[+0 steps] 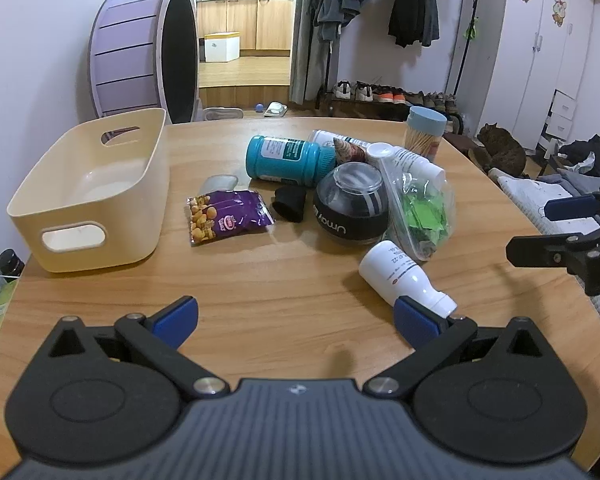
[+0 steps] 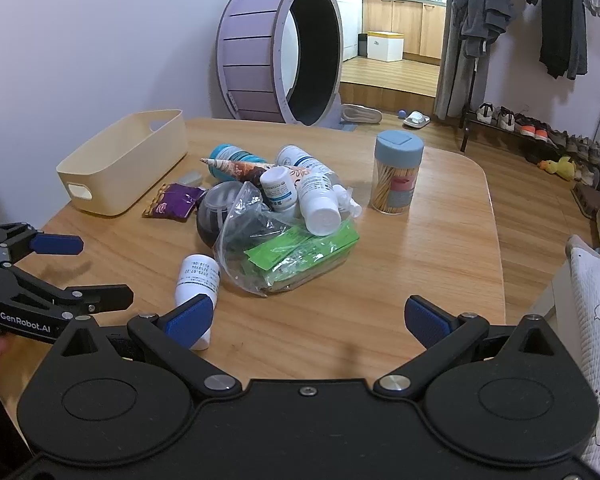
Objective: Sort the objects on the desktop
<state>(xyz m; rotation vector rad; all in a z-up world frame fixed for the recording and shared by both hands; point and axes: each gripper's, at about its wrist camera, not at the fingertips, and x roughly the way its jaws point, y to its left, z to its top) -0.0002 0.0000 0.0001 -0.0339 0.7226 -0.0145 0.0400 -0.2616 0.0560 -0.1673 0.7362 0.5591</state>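
Note:
A cream basket [image 1: 100, 236] [image 2: 120, 176] stands empty at the table's left. To its right lies a pile: a purple snack packet [image 1: 228, 216] [image 2: 176, 202], a teal bottle [image 1: 288, 158] [image 2: 236, 156], a dark round jar [image 1: 350, 204] [image 2: 216, 208], a clear bag of green packets [image 1: 420, 212] [image 2: 296, 252] and two white bottles [image 2: 320, 200]. Another white bottle [image 1: 404, 276] [image 2: 198, 276] lies alone nearest me. My left gripper [image 1: 296, 320] [image 2: 100, 270] is open over bare wood, its right pad just in front of that bottle's cap. My right gripper [image 2: 308, 320] [image 1: 530, 231] is open too, holding nothing.
A toothpick jar with a blue lid [image 1: 424, 132] [image 2: 396, 172] stands upright at the far right of the wooden table [image 1: 280, 280]. A purple cat wheel [image 1: 140, 60] stands behind the table. A dark bottle [image 1: 10, 264] sits off the left edge. Bedding [image 2: 596, 300] lies to the right.

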